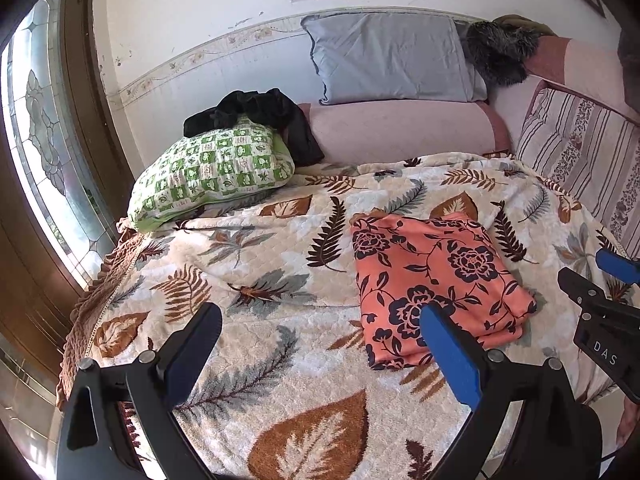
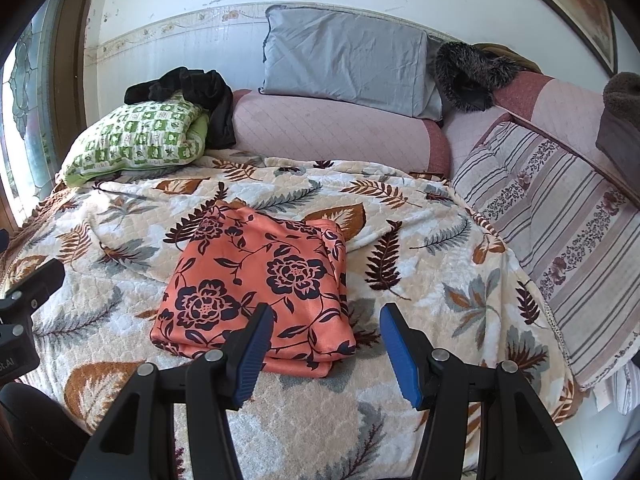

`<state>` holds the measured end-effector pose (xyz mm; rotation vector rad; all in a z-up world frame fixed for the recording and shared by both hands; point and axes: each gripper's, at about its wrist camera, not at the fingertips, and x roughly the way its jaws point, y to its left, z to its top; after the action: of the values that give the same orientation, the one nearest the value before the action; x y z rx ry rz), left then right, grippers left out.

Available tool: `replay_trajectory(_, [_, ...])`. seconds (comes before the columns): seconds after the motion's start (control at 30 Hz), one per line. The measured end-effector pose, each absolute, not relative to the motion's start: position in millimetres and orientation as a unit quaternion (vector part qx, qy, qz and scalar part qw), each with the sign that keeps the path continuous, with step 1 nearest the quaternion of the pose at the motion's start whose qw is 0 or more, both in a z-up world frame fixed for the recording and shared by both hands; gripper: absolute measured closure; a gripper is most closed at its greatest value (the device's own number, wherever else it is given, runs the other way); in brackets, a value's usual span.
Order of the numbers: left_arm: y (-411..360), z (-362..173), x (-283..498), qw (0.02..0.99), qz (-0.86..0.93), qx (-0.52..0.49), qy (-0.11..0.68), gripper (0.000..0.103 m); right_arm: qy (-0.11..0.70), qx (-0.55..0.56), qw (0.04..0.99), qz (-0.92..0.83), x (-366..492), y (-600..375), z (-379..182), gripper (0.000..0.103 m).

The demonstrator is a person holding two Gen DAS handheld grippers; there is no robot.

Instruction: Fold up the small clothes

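A salmon-orange garment with dark flowers (image 1: 436,288) (image 2: 260,288) lies folded into a neat rectangle on the leaf-patterned blanket (image 1: 256,280) (image 2: 420,264). My left gripper (image 1: 320,320) hovers open above the blanket, left of the garment's near edge, with nothing between its fingers. My right gripper (image 2: 326,320) is open too, held just over the garment's near right corner without touching it. In the left wrist view the right gripper (image 1: 600,280) shows at the far right edge. The left one (image 2: 24,304) appears at the left edge of the right wrist view.
A green checked pillow (image 1: 212,172) (image 2: 136,140) with a black garment (image 1: 260,116) (image 2: 192,92) on top lies at the back left. A grey pillow (image 1: 392,64) (image 2: 348,60) leans on the wall over a pink bolster (image 1: 400,128). A striped cushion (image 2: 560,232) lines the right side.
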<state>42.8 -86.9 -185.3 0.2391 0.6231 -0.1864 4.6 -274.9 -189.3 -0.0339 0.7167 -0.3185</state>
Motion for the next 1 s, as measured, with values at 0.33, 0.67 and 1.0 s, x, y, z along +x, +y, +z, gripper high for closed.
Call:
replay_trajectory(0.33, [-87.2, -197.5, 56.0, 0.936, -0.099, 0.113, 0.318, 0.004, 0.362, -0.022, 0.918, -0.158, 16.8, -275.5, -200.7, 0.043])
replay_trajectory(0.67, [-77.4, -198.7, 59.2, 0.932, -0.114, 0.104, 0.328, 0.004, 0.362, -0.043, 0.918, -0.153, 20.9, -267.2, -201.3, 0.043])
replay_trajectory(1.0, [-59.2, -252.5, 161.9, 0.86, -0.202, -0.025, 0.467, 0.004, 0.382, 0.293, 0.876, 0.003, 56.3, -396.5, -244.0, 0.029])
